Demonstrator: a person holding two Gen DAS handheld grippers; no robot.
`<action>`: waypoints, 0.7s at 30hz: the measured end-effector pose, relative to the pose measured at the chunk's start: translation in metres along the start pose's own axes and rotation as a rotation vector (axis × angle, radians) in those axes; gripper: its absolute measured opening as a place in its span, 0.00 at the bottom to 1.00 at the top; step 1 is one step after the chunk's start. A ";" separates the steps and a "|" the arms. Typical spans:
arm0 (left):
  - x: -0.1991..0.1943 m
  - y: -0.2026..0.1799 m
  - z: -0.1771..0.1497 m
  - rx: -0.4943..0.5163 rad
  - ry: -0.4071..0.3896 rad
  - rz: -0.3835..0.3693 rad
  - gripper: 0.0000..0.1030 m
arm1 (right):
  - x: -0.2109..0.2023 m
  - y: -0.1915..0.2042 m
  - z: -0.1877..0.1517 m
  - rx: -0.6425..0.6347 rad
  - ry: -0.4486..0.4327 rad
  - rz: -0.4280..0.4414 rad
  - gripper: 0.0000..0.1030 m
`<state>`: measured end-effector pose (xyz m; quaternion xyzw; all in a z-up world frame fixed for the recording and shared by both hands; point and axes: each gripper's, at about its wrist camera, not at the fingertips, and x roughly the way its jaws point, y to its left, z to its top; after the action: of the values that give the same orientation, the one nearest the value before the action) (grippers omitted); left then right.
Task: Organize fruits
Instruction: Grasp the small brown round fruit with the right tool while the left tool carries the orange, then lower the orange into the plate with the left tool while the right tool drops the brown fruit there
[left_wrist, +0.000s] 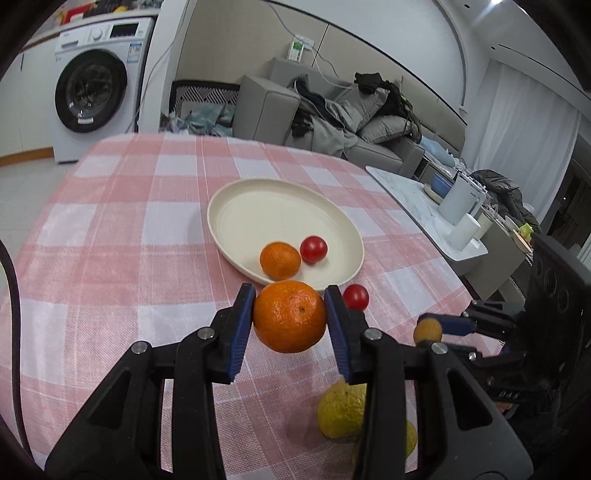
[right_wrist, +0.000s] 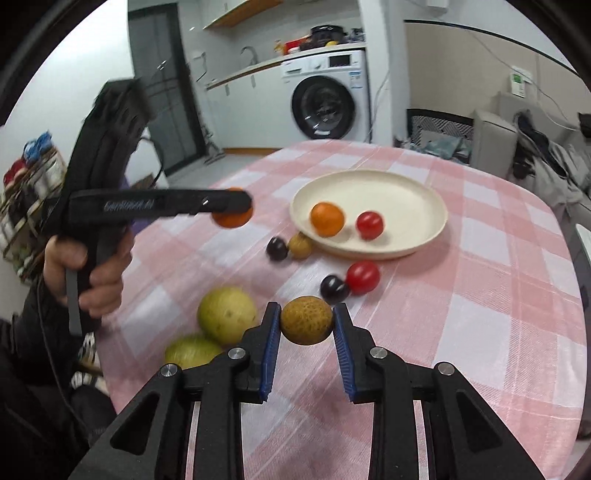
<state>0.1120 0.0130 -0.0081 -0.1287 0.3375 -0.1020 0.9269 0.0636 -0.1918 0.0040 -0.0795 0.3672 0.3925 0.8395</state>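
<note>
My left gripper (left_wrist: 290, 301) is shut on a large orange (left_wrist: 290, 321), held above the checked cloth just short of the cream plate (left_wrist: 266, 210). On the plate lie a small orange (left_wrist: 280, 260) and a red tomato (left_wrist: 313, 249). My right gripper (right_wrist: 306, 314) is shut on a small brownish-yellow fruit (right_wrist: 306, 325), raised off the table. In the right wrist view the plate (right_wrist: 406, 199) lies ahead, and the left gripper (right_wrist: 236, 206) with its orange (right_wrist: 232, 219) hangs to the left. A red tomato (right_wrist: 363, 277) and a dark grape (right_wrist: 334, 288) lie just in front of the plate.
Two yellow-green fruits (right_wrist: 226, 314) (right_wrist: 192, 350) sit near the table's front left. Another dark grape (right_wrist: 277, 248) and a small brown fruit (right_wrist: 300, 244) touch the plate's near rim. A person's hand (right_wrist: 88, 273) grips the left tool. A side table (left_wrist: 424, 210) stands to the right.
</note>
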 end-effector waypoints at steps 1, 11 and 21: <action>-0.002 -0.001 0.001 0.009 -0.012 0.005 0.35 | 0.000 -0.002 0.004 0.014 -0.009 -0.014 0.28; -0.001 -0.002 0.023 0.049 -0.082 0.051 0.35 | -0.002 -0.026 0.041 0.106 -0.094 -0.119 0.28; 0.013 -0.001 0.045 0.090 -0.139 0.093 0.35 | 0.014 -0.060 0.064 0.238 -0.130 -0.184 0.28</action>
<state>0.1512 0.0160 0.0173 -0.0779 0.2731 -0.0647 0.9566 0.1476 -0.1971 0.0312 0.0127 0.3472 0.2719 0.8974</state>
